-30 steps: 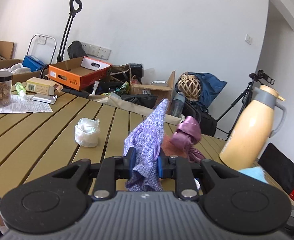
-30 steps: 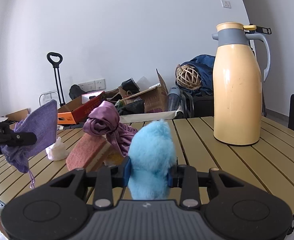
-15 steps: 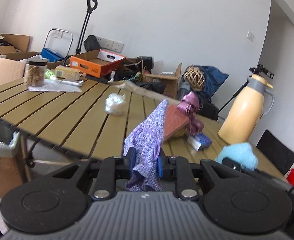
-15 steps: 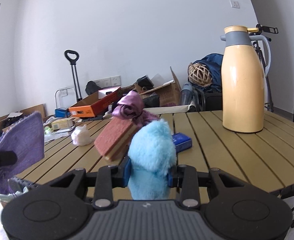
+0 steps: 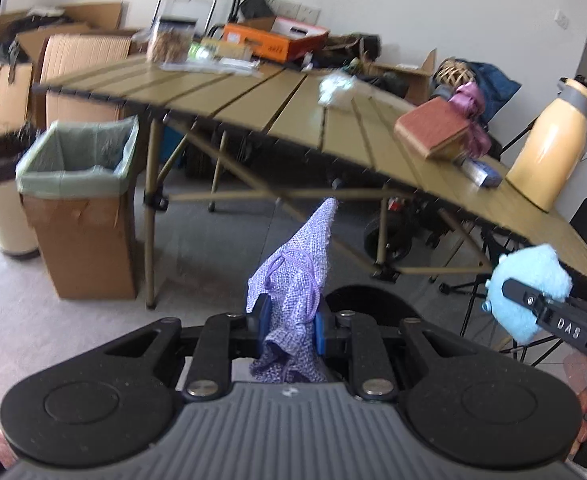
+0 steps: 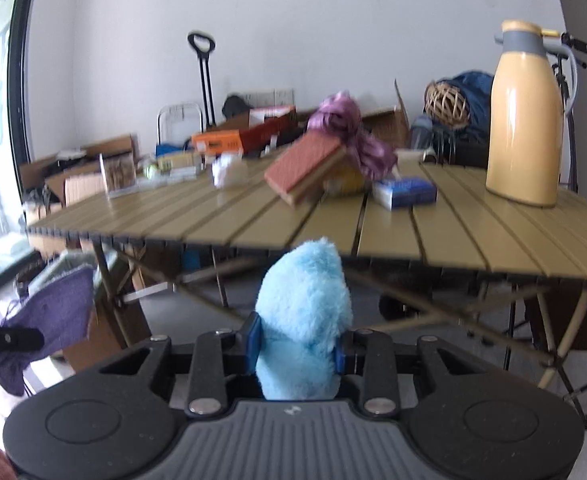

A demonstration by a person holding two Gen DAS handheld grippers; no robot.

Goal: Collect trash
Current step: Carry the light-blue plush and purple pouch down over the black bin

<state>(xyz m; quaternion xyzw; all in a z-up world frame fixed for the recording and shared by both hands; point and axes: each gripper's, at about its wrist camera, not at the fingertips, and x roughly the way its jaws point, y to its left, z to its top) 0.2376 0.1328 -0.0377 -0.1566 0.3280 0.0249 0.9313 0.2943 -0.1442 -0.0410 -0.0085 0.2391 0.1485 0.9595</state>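
Pouch (image 5: 293,280), purple and knitted, is clamped between the pads of the left claw (image 5: 291,322), closed tight on it, held in the air off the counter (image 5: 253,92) and above the floor. Right claw (image 6: 295,346) is closed on a blue plush (image 6: 303,308), also in front of the counter edge. A bin (image 5: 79,168) with a green liner stands on the floor beside the counter leg. On the counter stay a crumpled tissue (image 5: 335,88), a sponge (image 6: 305,166) and a jug (image 6: 525,116).
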